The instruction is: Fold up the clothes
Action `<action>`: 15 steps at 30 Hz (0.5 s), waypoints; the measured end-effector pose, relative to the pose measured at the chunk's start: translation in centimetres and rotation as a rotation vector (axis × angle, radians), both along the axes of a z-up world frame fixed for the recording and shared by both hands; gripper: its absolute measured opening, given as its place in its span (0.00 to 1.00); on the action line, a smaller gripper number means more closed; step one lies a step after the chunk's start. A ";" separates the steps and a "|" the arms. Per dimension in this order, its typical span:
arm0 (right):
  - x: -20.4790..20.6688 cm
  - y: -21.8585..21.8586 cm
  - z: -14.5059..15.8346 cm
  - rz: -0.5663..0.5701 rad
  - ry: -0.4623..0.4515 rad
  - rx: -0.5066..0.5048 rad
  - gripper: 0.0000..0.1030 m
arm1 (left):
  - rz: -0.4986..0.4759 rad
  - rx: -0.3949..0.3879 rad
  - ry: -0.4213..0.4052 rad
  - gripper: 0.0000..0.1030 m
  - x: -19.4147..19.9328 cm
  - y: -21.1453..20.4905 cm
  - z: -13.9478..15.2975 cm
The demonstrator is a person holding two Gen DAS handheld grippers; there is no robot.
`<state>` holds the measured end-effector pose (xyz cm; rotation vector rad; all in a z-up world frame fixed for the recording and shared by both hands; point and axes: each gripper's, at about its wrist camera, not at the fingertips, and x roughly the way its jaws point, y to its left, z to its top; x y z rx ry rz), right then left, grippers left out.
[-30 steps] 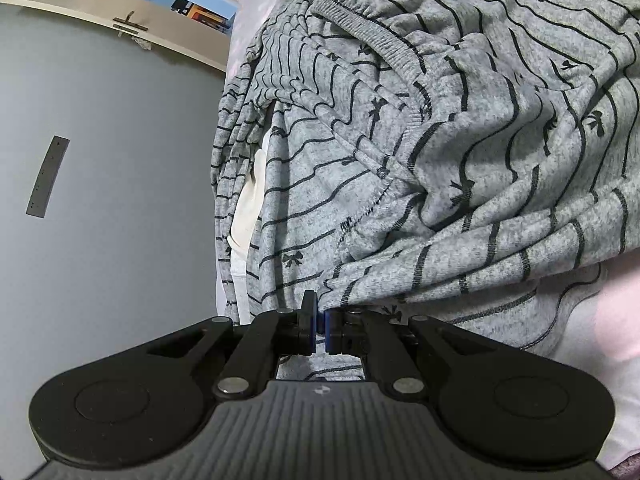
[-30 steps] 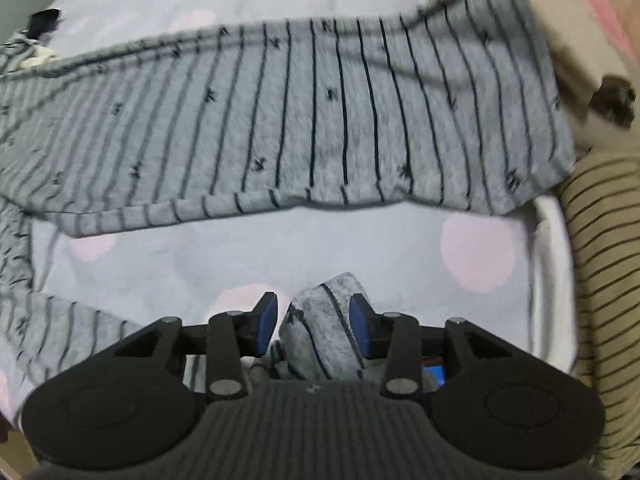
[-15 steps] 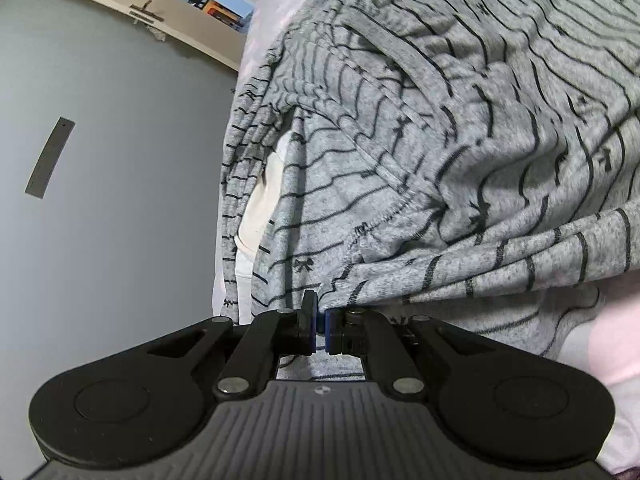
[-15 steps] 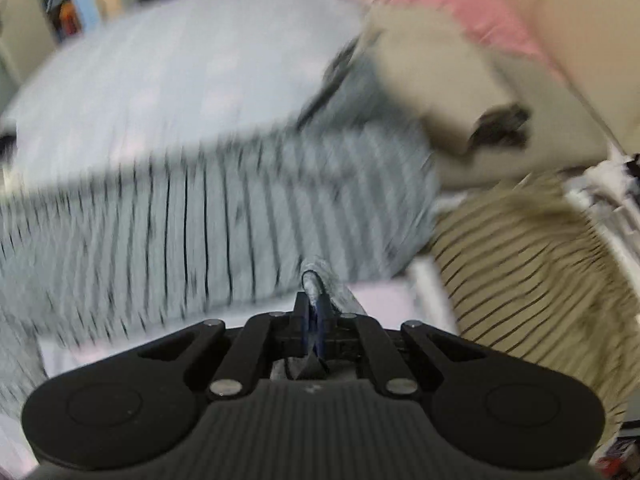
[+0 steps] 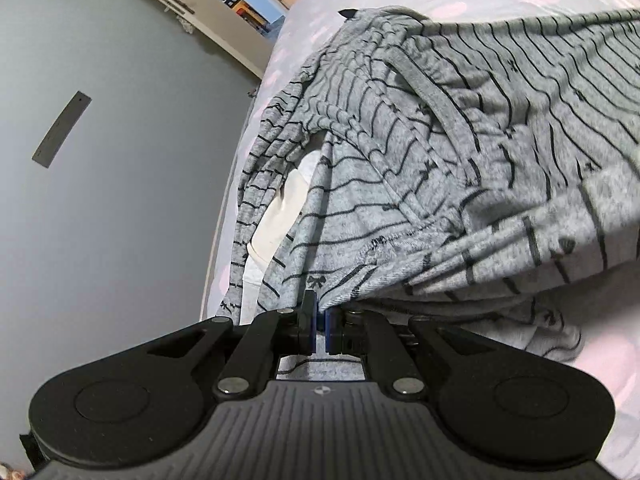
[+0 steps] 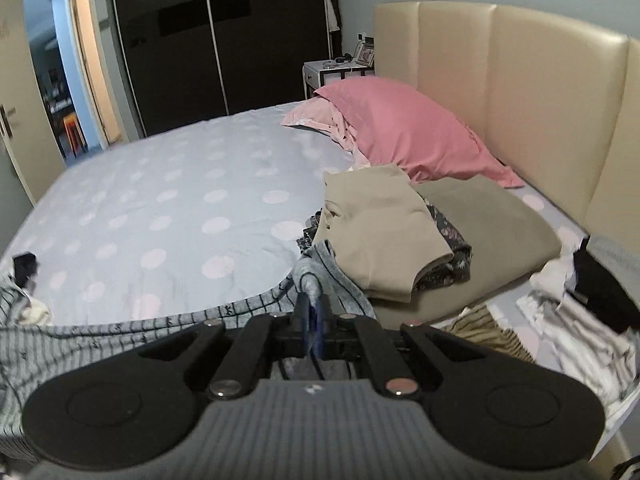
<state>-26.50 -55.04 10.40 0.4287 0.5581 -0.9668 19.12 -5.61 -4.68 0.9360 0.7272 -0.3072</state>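
A pale blue bedsheet (image 6: 168, 184) dotted with pink circles covered the bed, and a cream padded headboard (image 6: 520, 92) stood along the right. A pink pillow (image 6: 404, 136) lay against the headboard at the far right, with a small white nightstand (image 6: 332, 76) beyond it and a dark sliding wardrobe (image 6: 216, 40) across the far wall. At the far left an open doorway (image 6: 64, 92) showed a lit room, and in the left wrist view a grey floor (image 5: 120, 200) lay left of the bed.
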 end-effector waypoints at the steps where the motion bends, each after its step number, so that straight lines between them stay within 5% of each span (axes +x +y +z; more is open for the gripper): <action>1: 0.6 -0.2 0.3 -0.005 0.002 -0.008 0.03 | 0.007 -0.014 -0.003 0.02 0.0 -0.1 0.3; 5: 2.8 -0.8 1.3 -0.025 0.009 -0.041 0.03 | 0.030 -0.090 -0.024 0.02 -0.1 -0.1 2.1; 10: 1.3 0.1 6.5 -0.043 -0.097 -0.137 0.03 | 0.025 -0.213 -0.048 0.02 -1.2 0.7 4.3; 15: -4.1 1.6 7.2 -0.049 -0.100 -0.133 0.03 | -0.091 -0.174 -0.004 0.02 -3.3 0.6 3.8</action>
